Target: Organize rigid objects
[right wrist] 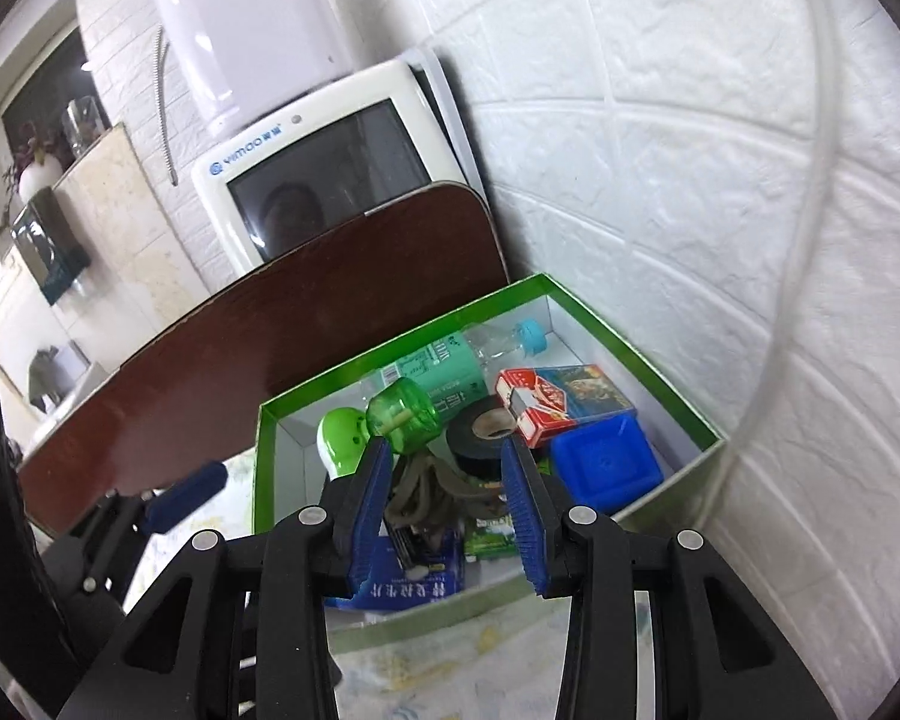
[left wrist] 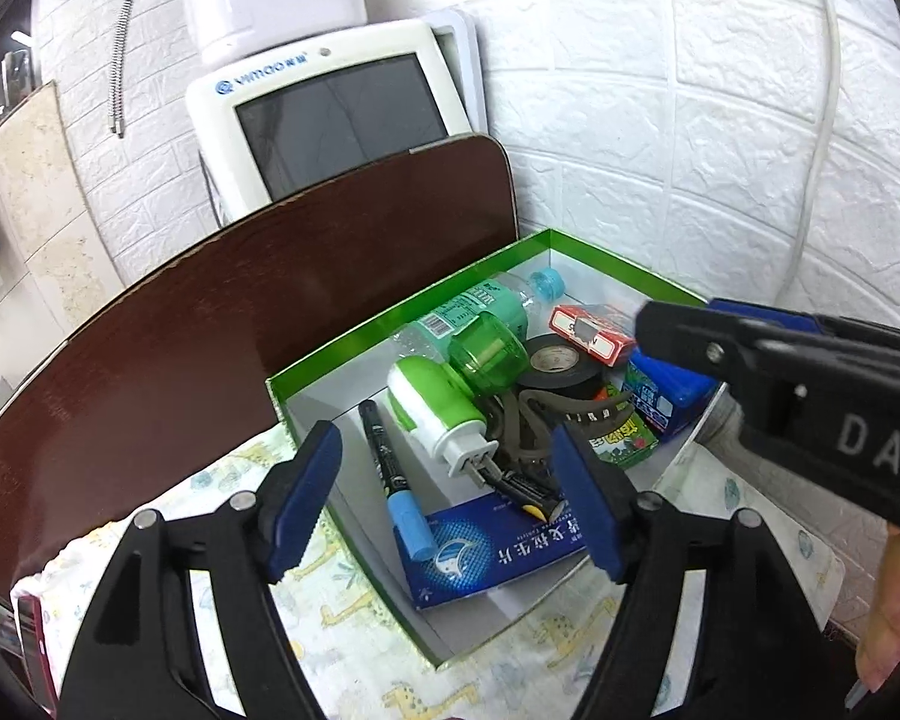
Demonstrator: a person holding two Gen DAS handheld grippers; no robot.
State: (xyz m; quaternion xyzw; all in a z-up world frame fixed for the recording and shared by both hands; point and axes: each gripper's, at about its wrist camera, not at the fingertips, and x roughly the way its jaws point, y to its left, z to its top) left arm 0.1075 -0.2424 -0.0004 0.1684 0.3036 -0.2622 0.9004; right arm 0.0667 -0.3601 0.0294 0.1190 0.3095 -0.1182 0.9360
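Observation:
A green-rimmed box (left wrist: 402, 312) lies on a patterned cloth and holds several items. Among them are a clear bottle with a green label (left wrist: 486, 306), a green and white plug-in device (left wrist: 438, 396), a black tape roll (left wrist: 555, 366) and a red card pack (left wrist: 591, 330). It also holds a blue box (left wrist: 666, 402), a black marker with a blue cap (left wrist: 390, 468) and a blue flat pack (left wrist: 498, 546). My left gripper (left wrist: 443, 432) hovers open over the box's near end, holding nothing. My right gripper (right wrist: 445, 450) hangs above the box with its jaws apart and empty; a brown strap (right wrist: 426, 492) lies below it.
A dark brown board (left wrist: 210, 348) leans behind the box, with a white monitor (left wrist: 330, 114) behind it. A white brick-pattern wall (left wrist: 690, 150) closes the right side, and a white tube (left wrist: 822, 120) runs down it. The giraffe-print cloth (left wrist: 342, 618) covers the near surface.

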